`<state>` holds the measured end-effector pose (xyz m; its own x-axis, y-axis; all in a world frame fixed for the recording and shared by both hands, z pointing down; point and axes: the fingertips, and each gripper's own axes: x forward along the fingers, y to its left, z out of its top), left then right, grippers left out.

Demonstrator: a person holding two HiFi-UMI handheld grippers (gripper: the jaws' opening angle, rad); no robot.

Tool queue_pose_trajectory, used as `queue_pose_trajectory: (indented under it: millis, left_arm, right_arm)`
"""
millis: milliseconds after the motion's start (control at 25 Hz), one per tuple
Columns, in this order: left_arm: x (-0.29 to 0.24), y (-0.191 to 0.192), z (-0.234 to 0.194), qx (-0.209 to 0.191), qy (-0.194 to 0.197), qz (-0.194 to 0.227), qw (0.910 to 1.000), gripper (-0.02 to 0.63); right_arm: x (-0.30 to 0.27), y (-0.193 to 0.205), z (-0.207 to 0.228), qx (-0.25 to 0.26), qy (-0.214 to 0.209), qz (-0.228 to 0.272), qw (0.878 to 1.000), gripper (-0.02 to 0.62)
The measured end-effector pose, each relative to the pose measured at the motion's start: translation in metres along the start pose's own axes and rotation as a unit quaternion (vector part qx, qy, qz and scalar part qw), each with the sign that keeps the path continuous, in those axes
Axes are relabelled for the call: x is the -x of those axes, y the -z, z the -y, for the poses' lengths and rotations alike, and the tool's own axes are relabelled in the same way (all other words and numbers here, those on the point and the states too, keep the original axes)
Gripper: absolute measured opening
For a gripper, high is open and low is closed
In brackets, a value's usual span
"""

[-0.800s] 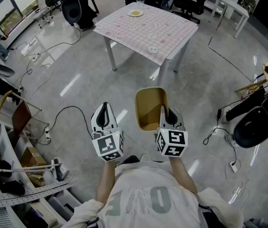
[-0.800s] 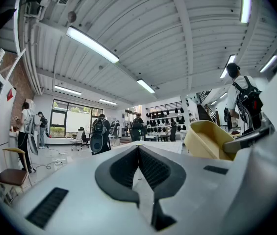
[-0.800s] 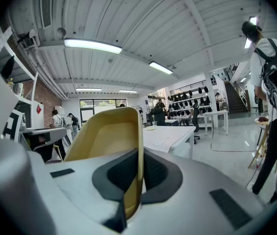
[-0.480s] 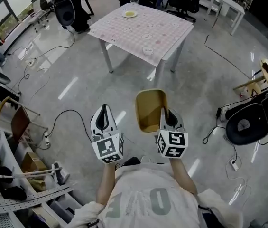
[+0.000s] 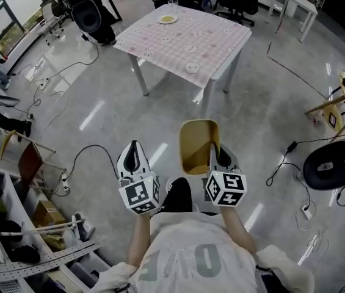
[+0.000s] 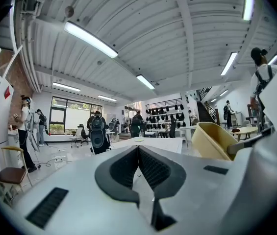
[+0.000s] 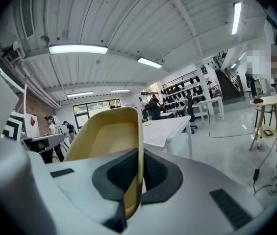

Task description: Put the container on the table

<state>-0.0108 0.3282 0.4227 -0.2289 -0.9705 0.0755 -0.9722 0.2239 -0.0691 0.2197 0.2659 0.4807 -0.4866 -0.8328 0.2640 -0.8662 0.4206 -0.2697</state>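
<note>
Jaws of the right gripper (image 5: 217,153) pinch one wall of the yellow container (image 5: 195,144), which hangs in the air above the floor (image 5: 99,96), well apart from the pink checked worktop (image 5: 172,44) ahead. The left gripper (image 5: 134,153) hovers just beside it, level, its jaws pressed together with nothing between them.

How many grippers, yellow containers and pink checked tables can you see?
Grippers: 2 (left gripper, right gripper)
Yellow container: 1
Pink checked table: 1
Total: 4
</note>
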Motion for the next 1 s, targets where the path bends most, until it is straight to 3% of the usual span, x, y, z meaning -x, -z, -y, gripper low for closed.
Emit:
queue_pose_trajectory:
  millis: [160,480,640,840,1000]
  left_arm:
    - [-0.041,0.000,0.005,0.003,0.009,0.006,0.9999,0.028]
    - [-0.178,-0.016,0.012,0.016,0.045,0.022,0.9986,0.028]
    - [-0.255,-0.030,0.008,0.016,0.065,0.018,0.9976,0.028]
    - [-0.358,-0.060,-0.010,0.019,0.084,0.029,0.9959,0.028]
    - [-0.427,-0.070,-0.023,0.013,0.103,0.036,0.9939,0.028]
  right_arm:
    - [-0.026,-0.005,0.022,-0.007,0.016,-0.001,1.000,0.031]
    - [-0.131,-0.047,0.049,-0.012,0.047,0.014,0.999,0.031]
    - [-0.192,-0.080,0.049,-0.020,0.057,0.018,0.998,0.031]
    - [-0.277,-0.133,0.037,0.017,0.068,0.039,0.997,0.031]
    - [-0.343,-0.151,0.030,0.028,0.082,0.035,0.996,0.031]
